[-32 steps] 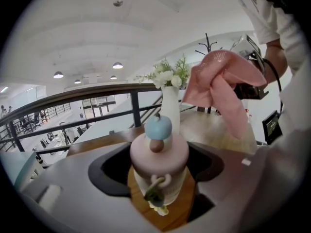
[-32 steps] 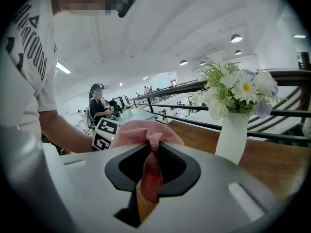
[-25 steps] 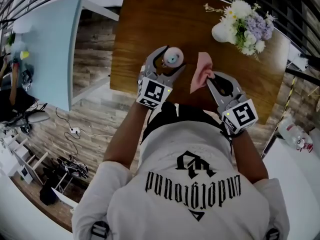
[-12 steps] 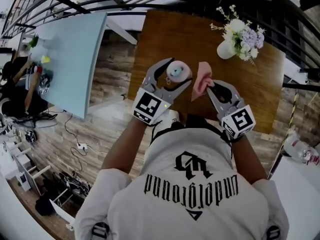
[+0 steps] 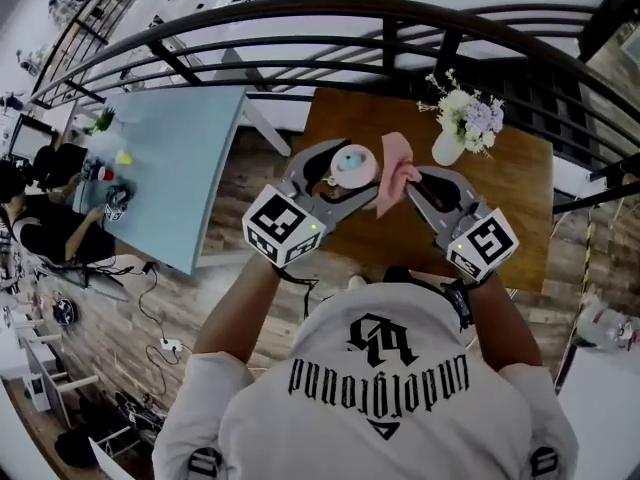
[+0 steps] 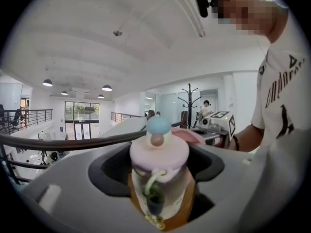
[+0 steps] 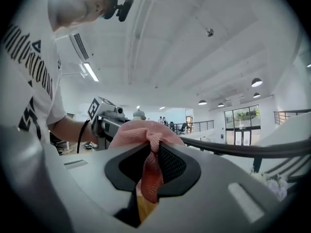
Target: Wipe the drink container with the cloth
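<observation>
Over the wooden table [image 5: 510, 218], the drink container [image 6: 159, 164] is clamped upright in the left gripper [image 5: 348, 174]. It could be twisted loose if pushed hard by the pink cloth [image 5: 393, 168], which is pinched in the right gripper's [image 5: 410, 180] closed jaws just beside the lid. Bare table is left to the right, but the left edge is near and the flower vase [image 5: 447, 146] stands close behind, so wide strokes risk a knock.
</observation>
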A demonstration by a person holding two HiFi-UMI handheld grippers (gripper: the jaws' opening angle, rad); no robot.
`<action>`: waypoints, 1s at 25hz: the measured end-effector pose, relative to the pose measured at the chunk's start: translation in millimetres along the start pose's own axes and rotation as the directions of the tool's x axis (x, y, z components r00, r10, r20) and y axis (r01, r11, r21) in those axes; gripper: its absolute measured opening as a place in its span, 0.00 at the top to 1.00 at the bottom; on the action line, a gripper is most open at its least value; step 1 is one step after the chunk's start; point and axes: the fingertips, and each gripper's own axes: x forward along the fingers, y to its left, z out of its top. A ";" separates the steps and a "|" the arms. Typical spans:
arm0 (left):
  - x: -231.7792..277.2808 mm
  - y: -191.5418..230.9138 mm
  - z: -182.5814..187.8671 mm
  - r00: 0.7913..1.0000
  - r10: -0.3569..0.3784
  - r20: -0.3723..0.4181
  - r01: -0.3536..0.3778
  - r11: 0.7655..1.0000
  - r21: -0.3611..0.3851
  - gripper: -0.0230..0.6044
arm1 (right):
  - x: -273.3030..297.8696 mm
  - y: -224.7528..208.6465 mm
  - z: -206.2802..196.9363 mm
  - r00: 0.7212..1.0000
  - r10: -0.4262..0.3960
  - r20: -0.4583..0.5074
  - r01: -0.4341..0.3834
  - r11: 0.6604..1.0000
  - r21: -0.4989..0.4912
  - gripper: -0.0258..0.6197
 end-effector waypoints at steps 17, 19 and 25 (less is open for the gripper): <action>-43.9 -39.9 93.7 0.988 -0.127 0.085 0.128 0.992 -0.006 0.35 | -1.2 49.7 65.5 0.994 -0.006 0.107 0.014 0.997 -0.075 0.89; -47.2 -38.6 98.3 0.989 -0.115 0.089 0.117 0.993 -0.011 0.35 | -2.8 55.0 46.8 0.996 -0.026 0.082 0.030 0.998 -0.051 0.89; -53.9 -26.1 96.7 0.993 -0.090 0.076 0.092 0.995 -0.025 0.35 | 2.5 76.6 2.7 0.998 -0.057 0.018 0.057 0.998 -0.010 0.89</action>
